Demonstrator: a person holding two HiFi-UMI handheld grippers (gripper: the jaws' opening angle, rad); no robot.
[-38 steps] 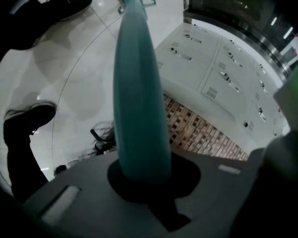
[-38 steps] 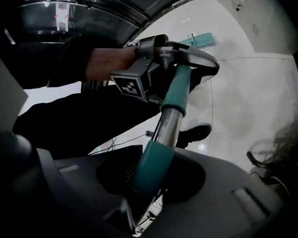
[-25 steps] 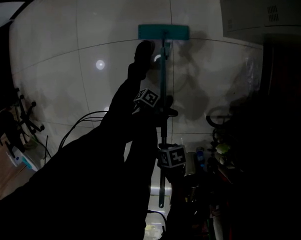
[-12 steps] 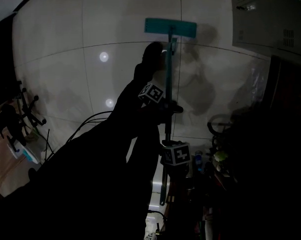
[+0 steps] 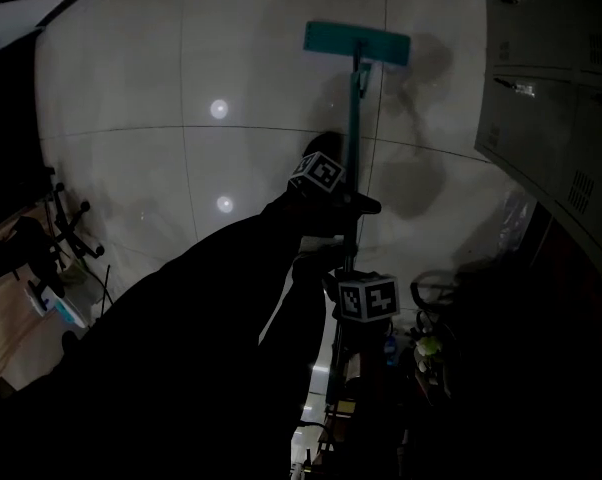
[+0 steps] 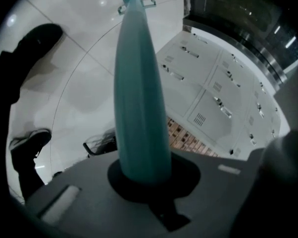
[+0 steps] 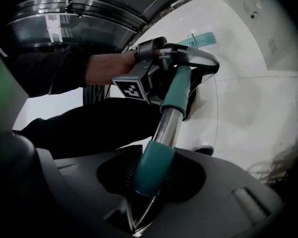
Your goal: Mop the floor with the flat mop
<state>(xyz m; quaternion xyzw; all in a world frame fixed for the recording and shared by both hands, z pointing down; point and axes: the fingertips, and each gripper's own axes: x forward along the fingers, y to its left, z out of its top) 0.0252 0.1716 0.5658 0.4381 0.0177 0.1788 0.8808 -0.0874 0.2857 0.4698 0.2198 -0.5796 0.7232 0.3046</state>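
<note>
The flat mop's head [image 5: 357,43] lies flat on the pale tiled floor [image 5: 231,68] at the far side of the scene, a little right of centre, with its wide side running left to right. Its handle [image 5: 353,128] comes almost straight back from the head toward the person, so the long axis runs near to far. Both grippers sit on that one line. The left gripper [image 5: 349,206] is the farther one, closer to the head, and its jaws are clamped round the teal part of the handle, which fills the gap between them in the left gripper view and points on toward the head. The right gripper [image 5: 343,271] is just behind it, toward the handle's near end. In the right gripper view its jaws pinch a teal sleeve [image 7: 156,165], with the bare metal tube [image 7: 168,123] rising from there to the left gripper ahead. The head is thus dead ahead of both pairs of jaws, along the handle rather than off to a side. A push or pull along this line looks like the natural stroke, with the left gripper steering and the right one driving from behind. A bank of grey lockers [image 5: 551,88] stands along the right, near the head's right end, so a swing that way has less room than one to the left, where the tiles are bare.
</note>
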